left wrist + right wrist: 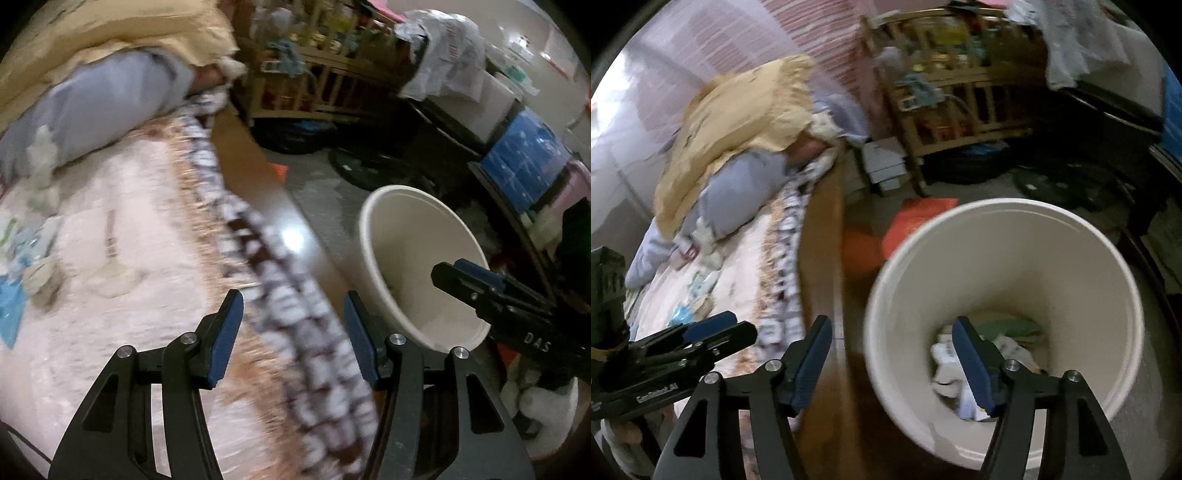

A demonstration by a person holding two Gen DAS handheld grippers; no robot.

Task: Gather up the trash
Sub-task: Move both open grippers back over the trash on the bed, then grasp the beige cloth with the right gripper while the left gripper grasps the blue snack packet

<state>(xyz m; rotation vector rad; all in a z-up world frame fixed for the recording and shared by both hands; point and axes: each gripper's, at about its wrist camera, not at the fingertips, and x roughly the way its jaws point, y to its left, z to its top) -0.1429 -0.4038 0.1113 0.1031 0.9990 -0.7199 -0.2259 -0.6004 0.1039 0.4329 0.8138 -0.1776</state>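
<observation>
hovering empty-handed between bed and bucket

both tongs stand released, nothing between the blue pads. the left gripper [293, 334] hangs right over the bed's edge, its jaws straddling the fringed brown-and-white checked border [284, 295] without touching it. the right gripper [892, 360] sits lower right of that, one finger over the dark wooden bed rail [822, 236], the other hanging over the mouth of the white plastic bucket [1004, 221].

here's the relation that counts: the trash still to collect lies to the left of both tongs, out on the pale fuzzy blanket [129, 332]. crumpled scraps [40, 273], soft and papery with pale blue bits among them, sit well apart from the left fingers, up and leftward in that view. they look blurred, so i can't name them closer. the left gripper is plainly the nearer one; the right would have to cross the rail. no clear long axis on those scraps, they read as loose wads, so i'd judge any approach angle works.

the bucket stands on the floor just beside the bed, round, smooth-walled, open-topped, with white and green crumpled trash [960, 369] already at its bottom.

further off, a yellow blanket [738, 122] is draped over a grey-blue pillow [738, 192], and beyond that a wooden crib [960, 92] stacked with clutter.
</observation>
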